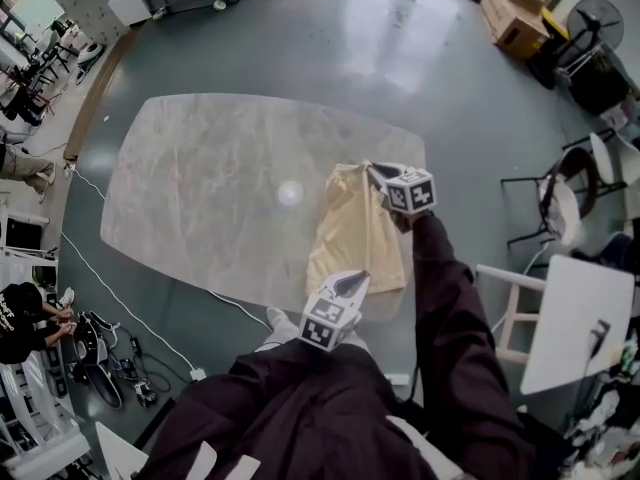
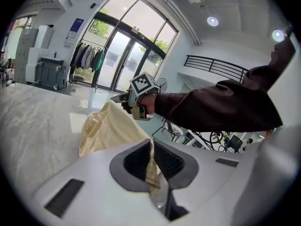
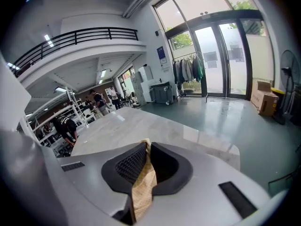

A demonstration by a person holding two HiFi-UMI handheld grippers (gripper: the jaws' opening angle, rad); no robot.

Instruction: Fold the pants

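Pale yellow pants (image 1: pixel 355 233) lie on the right part of the marble table (image 1: pixel 200 188), hanging a little over its near edge. My left gripper (image 1: pixel 354 282) is shut on the near end of the cloth; in the left gripper view the fabric (image 2: pixel 110 128) is pinched between the dark pads (image 2: pixel 136 161). My right gripper (image 1: pixel 376 174) is shut on the far end, lifted a little; cloth (image 3: pixel 143 173) shows between its pads (image 3: pixel 129 166). The left gripper view also catches the right gripper (image 2: pixel 118 99) holding up the far corner.
Chairs (image 1: pixel 560 198) and a white side table (image 1: pixel 575 318) stand to the right of the marble table. Cardboard boxes (image 1: pixel 515 13) and a fan (image 1: pixel 595 18) are at the far right. A cable (image 1: pixel 130 313) runs on the floor; people sit at the left (image 1: pixel 25 313).
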